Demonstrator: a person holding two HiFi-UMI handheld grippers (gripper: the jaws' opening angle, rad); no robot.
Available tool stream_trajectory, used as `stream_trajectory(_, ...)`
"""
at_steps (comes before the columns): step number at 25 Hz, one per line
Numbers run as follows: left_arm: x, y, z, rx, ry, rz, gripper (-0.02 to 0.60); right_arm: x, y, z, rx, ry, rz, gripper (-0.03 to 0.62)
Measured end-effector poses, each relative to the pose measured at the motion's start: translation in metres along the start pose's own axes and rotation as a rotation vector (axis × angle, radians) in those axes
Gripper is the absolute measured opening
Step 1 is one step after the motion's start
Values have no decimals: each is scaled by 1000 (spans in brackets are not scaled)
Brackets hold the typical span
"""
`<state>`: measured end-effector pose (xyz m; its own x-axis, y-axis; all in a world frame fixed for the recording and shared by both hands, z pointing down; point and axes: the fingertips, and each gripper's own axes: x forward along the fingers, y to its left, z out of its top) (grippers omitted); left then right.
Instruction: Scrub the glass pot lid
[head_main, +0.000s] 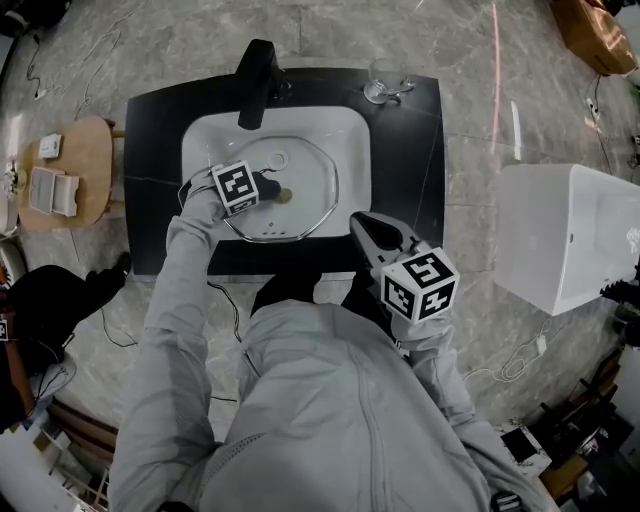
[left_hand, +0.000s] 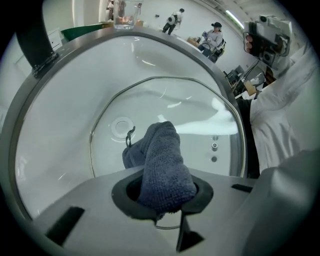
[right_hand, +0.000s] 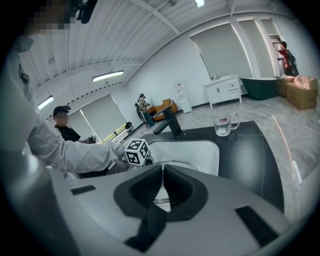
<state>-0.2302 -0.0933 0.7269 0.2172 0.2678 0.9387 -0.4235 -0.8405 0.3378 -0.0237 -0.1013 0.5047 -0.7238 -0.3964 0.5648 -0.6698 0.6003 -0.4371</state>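
The glass pot lid (head_main: 310, 185) with its metal rim lies in the white sink basin (head_main: 205, 135). My left gripper (head_main: 268, 190) reaches into the basin and is shut on a grey-blue cloth (left_hand: 162, 160), whose free end rests on the glass pot lid (left_hand: 200, 120). In the left gripper view the cloth fills the gap between the jaws of the left gripper (left_hand: 162, 189). My right gripper (head_main: 364, 224) hovers over the counter's front edge, right of the lid, apart from it. The right gripper (right_hand: 162, 172) has its jaws closed together with nothing between them.
A black faucet (head_main: 258, 75) stands at the back of the black counter (head_main: 405, 150), with a glass mug (head_main: 385, 85) to its right. A white box (head_main: 570, 235) sits on the floor at the right, a round wooden stool (head_main: 75, 150) at the left. People are in the background.
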Motion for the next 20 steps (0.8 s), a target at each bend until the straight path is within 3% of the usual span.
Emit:
stream_trajectory(5, 4, 29, -3, -86, 21, 94, 81, -2, -13, 0, 18, 4, -15, 31)
stream_trajectory(11, 28, 36, 18, -73, -37, 74, 81, 1, -23, 3, 34, 15, -26, 31)
stream_trajectory(14, 27, 32, 36, -14, -64, 47, 81, 2, -27, 7, 35, 18, -34, 31)
stream_trajectory(20, 24, 15, 48, 188, -25, -27, 81, 2, -28, 6, 35, 26, -52, 31)
